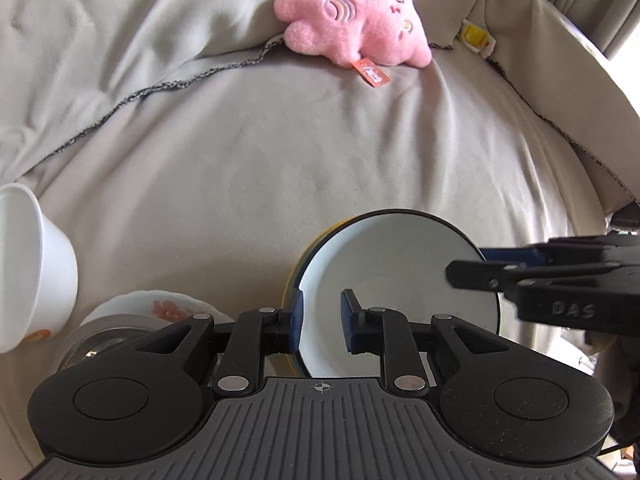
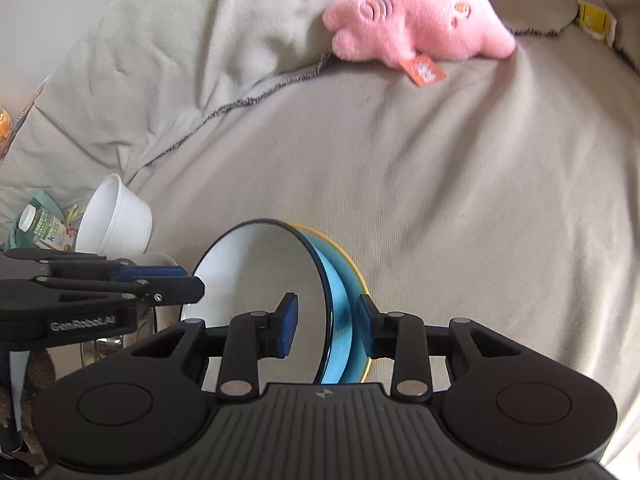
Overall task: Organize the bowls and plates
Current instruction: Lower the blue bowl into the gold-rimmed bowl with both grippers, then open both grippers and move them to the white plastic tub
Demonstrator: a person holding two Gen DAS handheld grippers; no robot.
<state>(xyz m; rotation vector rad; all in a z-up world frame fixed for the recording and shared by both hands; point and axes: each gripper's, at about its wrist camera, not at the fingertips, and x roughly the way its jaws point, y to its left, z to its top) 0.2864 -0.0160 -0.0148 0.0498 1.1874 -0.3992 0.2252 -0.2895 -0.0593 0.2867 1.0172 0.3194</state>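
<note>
Low in both frames, the white-lined blue bowl (image 2: 256, 280) sat tilted in a yellow bowl (image 2: 354, 272) — the right gripper (image 2: 326, 330) clamped both rims, the left gripper (image 1: 322, 322) narrowly straddled them, grip unclear.

Left gripper (image 1: 321, 322) and right gripper (image 2: 326, 330): black linkages, blue pads, silver rivets, ribbed grey bodies, white lettering.

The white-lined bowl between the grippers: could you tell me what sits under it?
The white-lined bowl nests in a blue bowl with a yellow rim; that bowl's inside is covered.
</note>
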